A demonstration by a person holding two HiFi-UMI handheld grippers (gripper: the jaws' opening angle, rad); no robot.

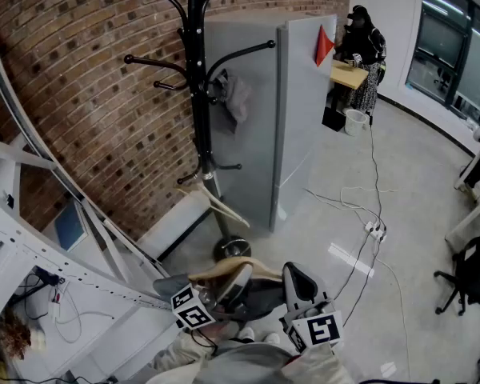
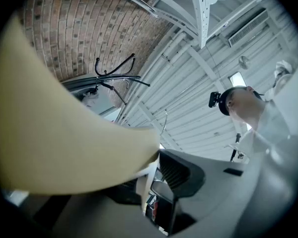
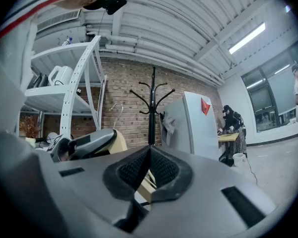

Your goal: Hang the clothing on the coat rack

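The black coat rack (image 1: 196, 70) stands against the brick wall, with a grey garment (image 1: 234, 94) hanging on one arm. It also shows in the right gripper view, coat rack (image 3: 153, 108) and garment (image 3: 169, 124). Low in the head view, my left gripper (image 1: 238, 282) is shut on a pale wooden hanger (image 1: 228, 269). That hanger (image 2: 64, 133) fills the left gripper view's left side, its wire hook (image 2: 164, 120) pointing up. My right gripper (image 1: 300, 282) is beside it, and its jaws (image 3: 149, 155) are shut with nothing seen between them. A second wooden hanger (image 1: 222, 205) leans at the rack's base.
A tall grey cabinet (image 1: 288, 110) stands right of the rack. A white metal shelf frame (image 1: 32, 246) runs along the left. Cables and a power strip (image 1: 374, 230) lie on the floor. A person (image 1: 362, 46) stands at a desk far back. An office chair (image 1: 476, 270) is at right.
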